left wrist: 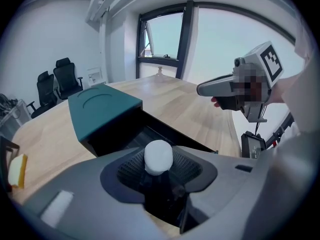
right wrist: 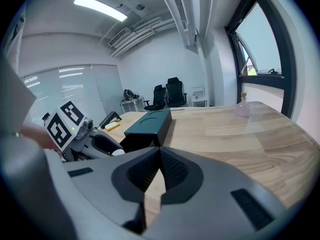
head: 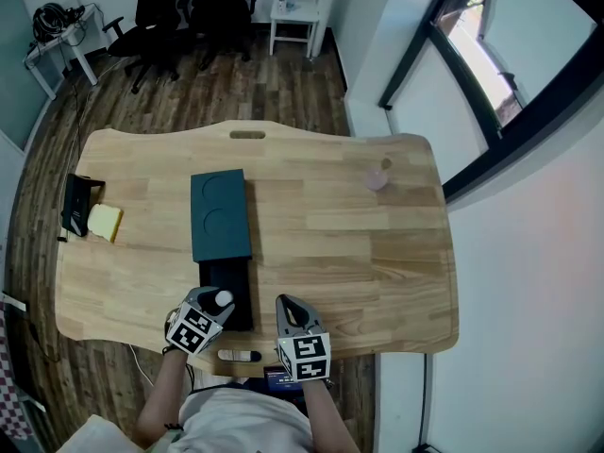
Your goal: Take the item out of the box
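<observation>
A dark green box sleeve [head: 221,215] [left wrist: 102,109] [right wrist: 149,122] lies on the wooden table [head: 377,272]. Its black inner tray [head: 226,283] is slid out toward me. My left gripper [head: 215,306] [left wrist: 159,170] hovers over the tray's near end, shut on a small dark item with a round white cap [head: 223,299] [left wrist: 158,157] that stands upright between the pads. My right gripper [head: 291,308] [right wrist: 159,176] hangs just right of the tray, above the table's front edge, its jaws shut with nothing between them. Each gripper shows in the other's view.
A yellow sponge [head: 105,221] and a black stand [head: 77,204] sit at the table's left end. A small pink bottle [head: 378,177] [right wrist: 243,107] stands at the far right. A small pale object [head: 239,355] lies at the front edge. Office chairs [head: 179,8] stand beyond the table.
</observation>
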A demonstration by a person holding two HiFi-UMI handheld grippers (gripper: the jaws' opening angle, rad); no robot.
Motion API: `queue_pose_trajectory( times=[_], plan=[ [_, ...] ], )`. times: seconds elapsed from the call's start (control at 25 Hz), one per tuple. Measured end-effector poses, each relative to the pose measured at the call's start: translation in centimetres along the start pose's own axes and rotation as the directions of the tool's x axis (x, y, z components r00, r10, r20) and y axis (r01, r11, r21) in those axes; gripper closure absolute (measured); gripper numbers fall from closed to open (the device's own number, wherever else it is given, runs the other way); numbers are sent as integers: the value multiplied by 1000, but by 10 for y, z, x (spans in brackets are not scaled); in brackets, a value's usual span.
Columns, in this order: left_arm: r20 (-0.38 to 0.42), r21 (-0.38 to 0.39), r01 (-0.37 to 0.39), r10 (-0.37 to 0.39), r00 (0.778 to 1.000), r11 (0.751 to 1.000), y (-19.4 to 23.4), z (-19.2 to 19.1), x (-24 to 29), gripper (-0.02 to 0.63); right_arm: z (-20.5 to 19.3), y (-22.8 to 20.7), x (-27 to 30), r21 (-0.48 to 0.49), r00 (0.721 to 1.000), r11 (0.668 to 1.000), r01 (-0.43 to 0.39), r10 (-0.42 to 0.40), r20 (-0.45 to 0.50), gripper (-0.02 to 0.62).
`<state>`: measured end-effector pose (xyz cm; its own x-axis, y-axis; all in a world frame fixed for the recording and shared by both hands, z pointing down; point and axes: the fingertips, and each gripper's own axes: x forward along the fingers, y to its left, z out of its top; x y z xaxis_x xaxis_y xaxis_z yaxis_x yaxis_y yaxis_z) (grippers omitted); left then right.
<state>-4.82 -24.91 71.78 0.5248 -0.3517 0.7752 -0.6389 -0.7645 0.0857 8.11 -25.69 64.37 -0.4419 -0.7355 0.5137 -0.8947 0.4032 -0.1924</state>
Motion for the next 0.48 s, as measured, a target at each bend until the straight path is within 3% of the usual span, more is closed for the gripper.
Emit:
queue_pose_trajectory(
  times=[0.48],
  plan=[
    [55,20,-21,20,998,1000,0,26,-22,436,12,4,-13,-18,999,1000,3,-2,38,591]
  ],
)
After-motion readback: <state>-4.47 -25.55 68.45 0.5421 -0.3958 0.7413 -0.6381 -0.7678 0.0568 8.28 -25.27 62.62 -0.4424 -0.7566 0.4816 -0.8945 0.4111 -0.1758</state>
